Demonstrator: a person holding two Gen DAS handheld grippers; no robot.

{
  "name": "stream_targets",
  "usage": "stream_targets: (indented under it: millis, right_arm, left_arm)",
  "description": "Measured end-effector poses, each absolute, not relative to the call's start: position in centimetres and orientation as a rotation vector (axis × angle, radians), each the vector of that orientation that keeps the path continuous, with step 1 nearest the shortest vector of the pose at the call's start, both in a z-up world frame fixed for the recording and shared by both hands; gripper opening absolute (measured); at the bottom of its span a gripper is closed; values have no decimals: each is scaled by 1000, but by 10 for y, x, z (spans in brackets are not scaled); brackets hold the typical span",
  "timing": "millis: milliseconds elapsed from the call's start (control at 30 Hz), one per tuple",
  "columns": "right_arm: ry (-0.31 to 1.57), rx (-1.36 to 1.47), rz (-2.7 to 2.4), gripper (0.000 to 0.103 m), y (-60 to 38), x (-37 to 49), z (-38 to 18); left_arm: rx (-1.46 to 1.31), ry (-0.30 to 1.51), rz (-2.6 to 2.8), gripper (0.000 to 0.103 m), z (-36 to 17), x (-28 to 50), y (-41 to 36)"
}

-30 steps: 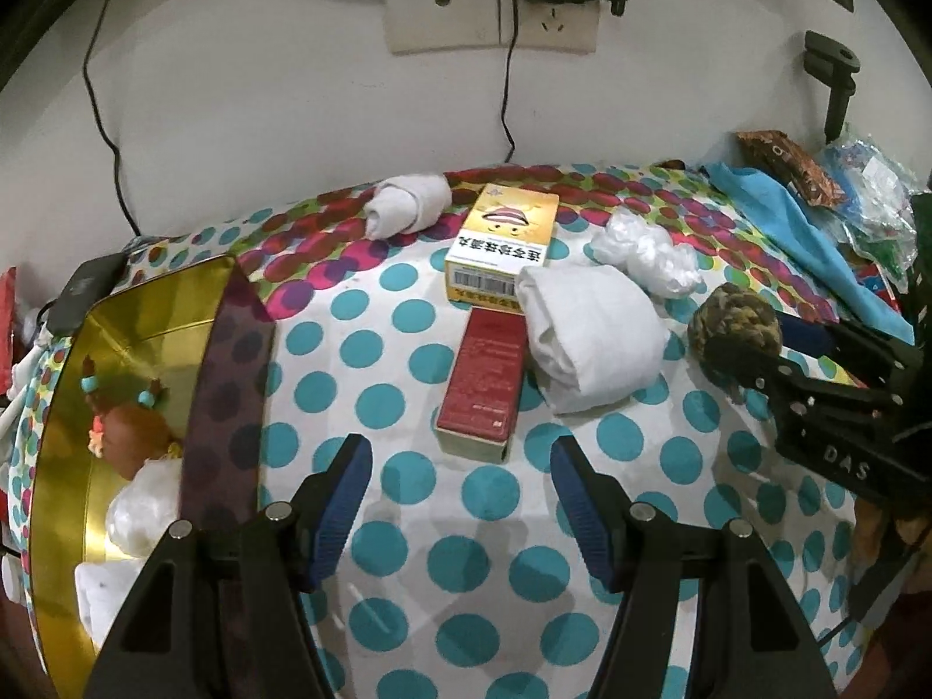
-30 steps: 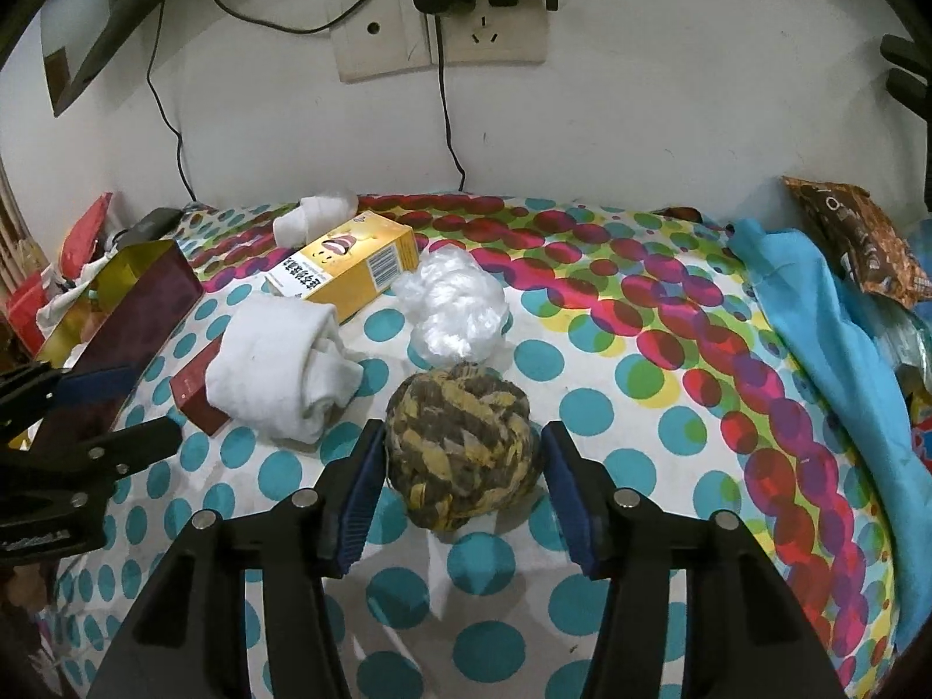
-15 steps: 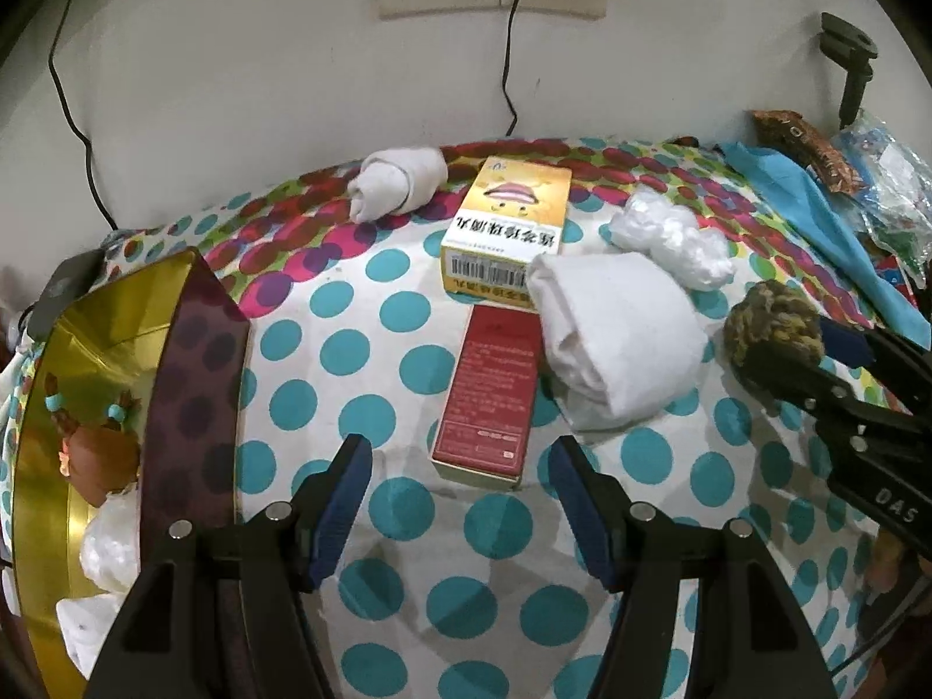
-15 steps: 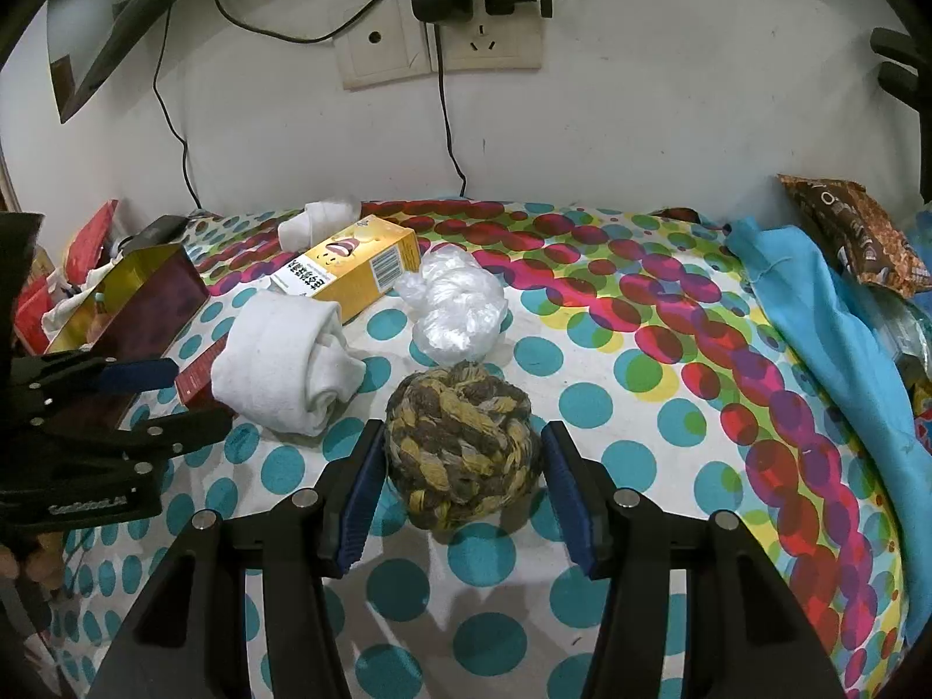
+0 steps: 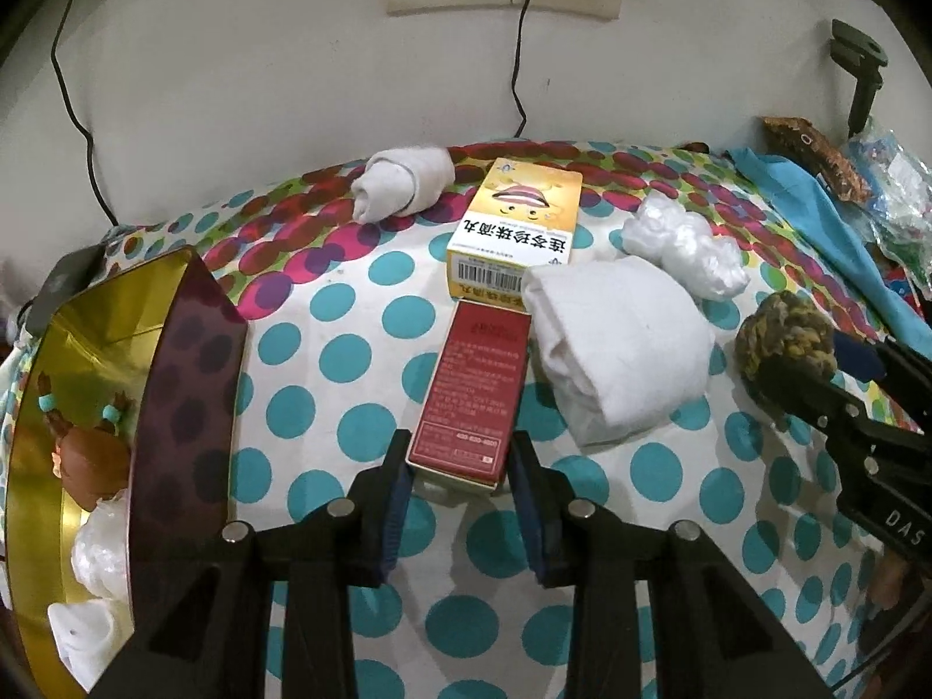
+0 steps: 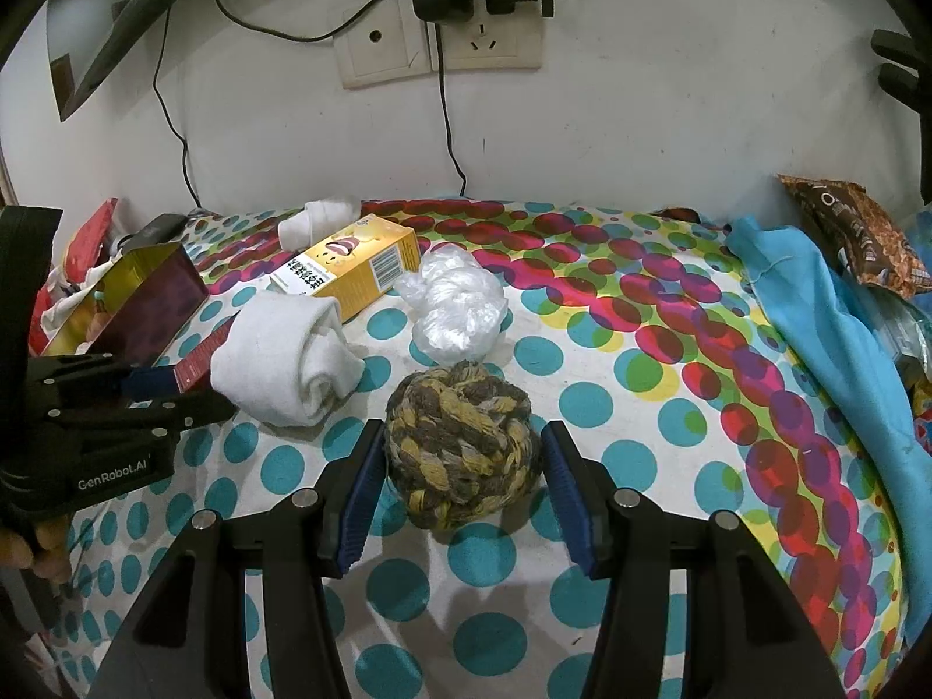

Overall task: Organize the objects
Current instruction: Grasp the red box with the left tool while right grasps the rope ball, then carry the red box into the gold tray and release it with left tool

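Left gripper (image 5: 460,460): its blue-padded fingers (image 5: 391,501) were closed against the two long sides of the red box (image 5: 475,390), at the box's near end.
Red box: lay flat on the polka-dot worktop (image 5: 326,361), its far end touching the yellow medicine box (image 5: 518,227).
Right gripper (image 6: 463,466): fingers (image 6: 361,489) spread on either side of the braided rope ball (image 6: 460,442); the left pad sat just against the ball, the right pad showed a small gap.
Rope ball: brown, yellow and grey, resting on the worktop just in front of the crumpled clear plastic bag (image 6: 451,303).
Folded white towel (image 5: 617,343): lay between the red box and the rope ball, touching the red box's right edge.
Rolled white sock (image 5: 405,183): at the far edge near the wall, left of the yellow box.
Gold-lined tin (image 5: 87,361): at the left of the worktop, open, holding a small brown doll (image 5: 87,454) and white bundles (image 5: 99,553).
Blue cloth (image 6: 833,320): draped along the right side, with a brown snack packet (image 6: 856,233) beyond it.
Wall socket (image 6: 442,29): above the worktop, with a charger and cable plugged in.
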State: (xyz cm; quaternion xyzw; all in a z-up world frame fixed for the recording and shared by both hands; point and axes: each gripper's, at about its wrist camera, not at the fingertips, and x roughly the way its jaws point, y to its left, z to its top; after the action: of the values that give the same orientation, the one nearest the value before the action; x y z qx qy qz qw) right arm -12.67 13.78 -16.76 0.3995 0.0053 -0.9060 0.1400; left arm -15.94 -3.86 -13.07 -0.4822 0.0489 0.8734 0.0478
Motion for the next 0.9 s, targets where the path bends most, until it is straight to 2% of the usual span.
stream_targets:
  millis: [433,900]
  right_arm:
    - [17,1155,-2618,51,137,-127,-168]
    - [38,1161,-2618,51,137,-128,-169]
  left_arm:
    - [-1434,158,2727,33,-113,-140,-41]
    - [-1385,91,2887,33,-79,-99,-93]
